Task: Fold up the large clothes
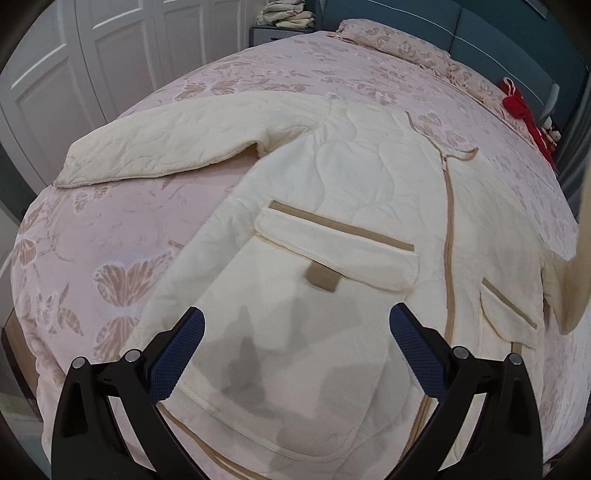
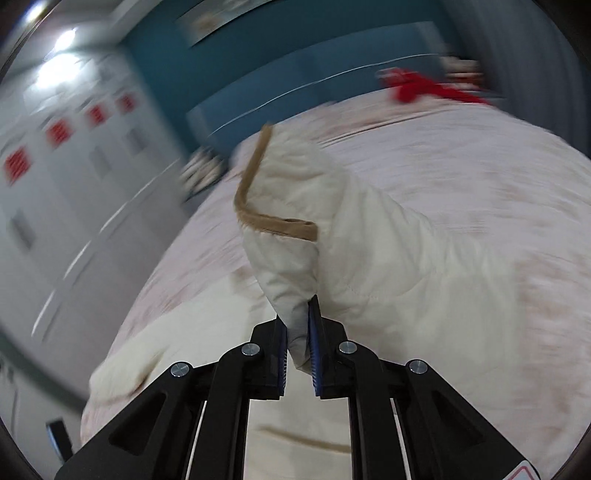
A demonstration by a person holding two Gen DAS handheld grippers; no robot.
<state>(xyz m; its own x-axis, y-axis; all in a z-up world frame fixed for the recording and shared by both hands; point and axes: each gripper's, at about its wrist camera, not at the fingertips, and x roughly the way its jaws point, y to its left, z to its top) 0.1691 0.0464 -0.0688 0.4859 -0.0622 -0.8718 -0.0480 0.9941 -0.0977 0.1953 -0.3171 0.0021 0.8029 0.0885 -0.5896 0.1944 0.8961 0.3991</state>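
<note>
A cream quilted jacket [image 1: 332,206] with tan trim, a tan zip and flap pockets lies front-up on the pink bed [image 1: 110,236]. Its one sleeve [image 1: 166,144] stretches out to the left. My left gripper [image 1: 295,332] hovers open above the jacket's lower front, nothing between its blue pads [image 1: 177,354]. In the right wrist view, my right gripper [image 2: 298,328] is shut on a fold of the jacket's other sleeve [image 2: 332,236], lifted off the bed, with the tan cuff [image 2: 273,221] hanging beyond the pads. That view is blurred by motion.
White wardrobe doors [image 1: 74,74] stand to the left of the bed. A teal headboard [image 1: 517,40] is at the far end, with a pillow [image 1: 399,48] and a red item [image 1: 524,114] near it. Folded clothes [image 1: 288,14] are stacked on a bedside unit.
</note>
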